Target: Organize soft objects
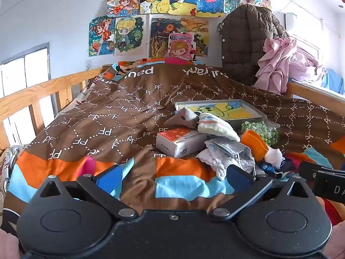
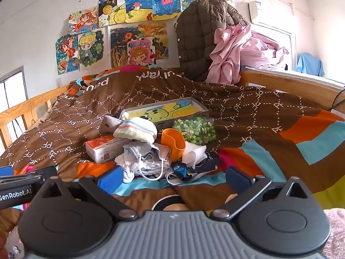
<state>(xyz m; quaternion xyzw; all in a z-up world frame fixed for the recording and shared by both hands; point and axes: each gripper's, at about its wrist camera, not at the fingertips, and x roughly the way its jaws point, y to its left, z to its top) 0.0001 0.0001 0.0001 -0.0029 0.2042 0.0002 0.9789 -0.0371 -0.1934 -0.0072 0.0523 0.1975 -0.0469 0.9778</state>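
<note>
A heap of small soft things lies on the brown patterned quilt [image 1: 120, 116]. It holds a striped folded cloth [image 1: 216, 126] [image 2: 137, 129], white face masks [image 1: 224, 153] [image 2: 148, 157], a white sock [image 2: 195, 153], dark socks [image 2: 194, 168] and a grey pouch [image 1: 183, 117]. My left gripper [image 1: 173, 176] is open, nothing between its blue pads, and hovers just left of the heap. My right gripper [image 2: 173, 178] is open too, with the masks and dark socks just ahead of it.
Beside the heap lie an orange-white box [image 1: 180, 141] [image 2: 105, 147], an orange cup [image 1: 255, 143] [image 2: 173, 142], a bag of green-white pieces [image 2: 195, 130] and a shallow tray [image 2: 166, 110] with a drawing. Wooden bed rails [image 1: 32, 95] run left and right. Coats [image 2: 204, 38] hang behind.
</note>
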